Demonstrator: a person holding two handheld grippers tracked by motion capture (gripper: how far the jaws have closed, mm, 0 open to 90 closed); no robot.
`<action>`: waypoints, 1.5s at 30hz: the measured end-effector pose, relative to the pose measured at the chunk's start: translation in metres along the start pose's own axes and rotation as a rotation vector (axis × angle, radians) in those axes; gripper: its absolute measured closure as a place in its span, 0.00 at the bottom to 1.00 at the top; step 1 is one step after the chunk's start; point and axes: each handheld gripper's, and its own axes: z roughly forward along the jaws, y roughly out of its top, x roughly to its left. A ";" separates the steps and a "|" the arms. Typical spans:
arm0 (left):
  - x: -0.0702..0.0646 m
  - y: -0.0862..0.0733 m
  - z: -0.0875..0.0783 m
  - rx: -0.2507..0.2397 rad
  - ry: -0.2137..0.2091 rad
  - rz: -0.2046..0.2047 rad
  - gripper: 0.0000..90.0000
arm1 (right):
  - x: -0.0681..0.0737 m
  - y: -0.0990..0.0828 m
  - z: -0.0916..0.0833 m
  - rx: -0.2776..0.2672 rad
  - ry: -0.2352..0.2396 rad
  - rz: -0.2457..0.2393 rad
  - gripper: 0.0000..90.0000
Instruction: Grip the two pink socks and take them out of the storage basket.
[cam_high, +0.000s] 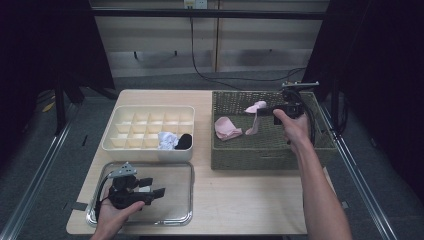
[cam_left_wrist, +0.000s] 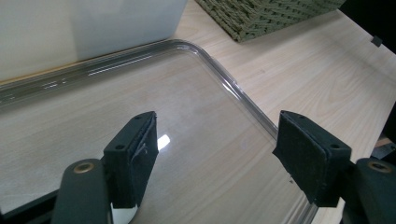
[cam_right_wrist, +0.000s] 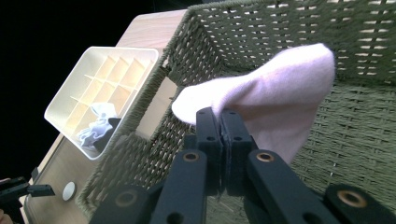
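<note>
The right gripper (cam_right_wrist: 223, 122) has its fingers clamped on a pink sock (cam_right_wrist: 275, 107) hanging over the wicker basket (cam_right_wrist: 359, 140).

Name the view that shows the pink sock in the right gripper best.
The right gripper view: the pink sock is large there, pinched between the shut jaws of the right gripper before the woven basket. The high view shows it small, hanging over the basket. The left gripper view looks at the clear tray.

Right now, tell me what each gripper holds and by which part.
The right gripper pinches a pink sock at its edge, above the wicker basket. The left gripper is open, holding nothing.
</note>
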 end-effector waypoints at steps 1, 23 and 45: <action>0.000 0.000 0.000 0.000 0.002 -0.002 0.33 | 0.001 0.000 -0.002 -0.005 0.002 -0.006 0.98; 0.003 0.002 0.004 0.008 0.013 -0.016 0.26 | 0.022 -0.001 -0.036 -0.060 -0.005 -0.055 0.98; 0.001 0.002 0.009 0.030 -0.005 -0.002 0.23 | 0.046 -0.002 -0.064 -0.097 0.050 -0.066 0.98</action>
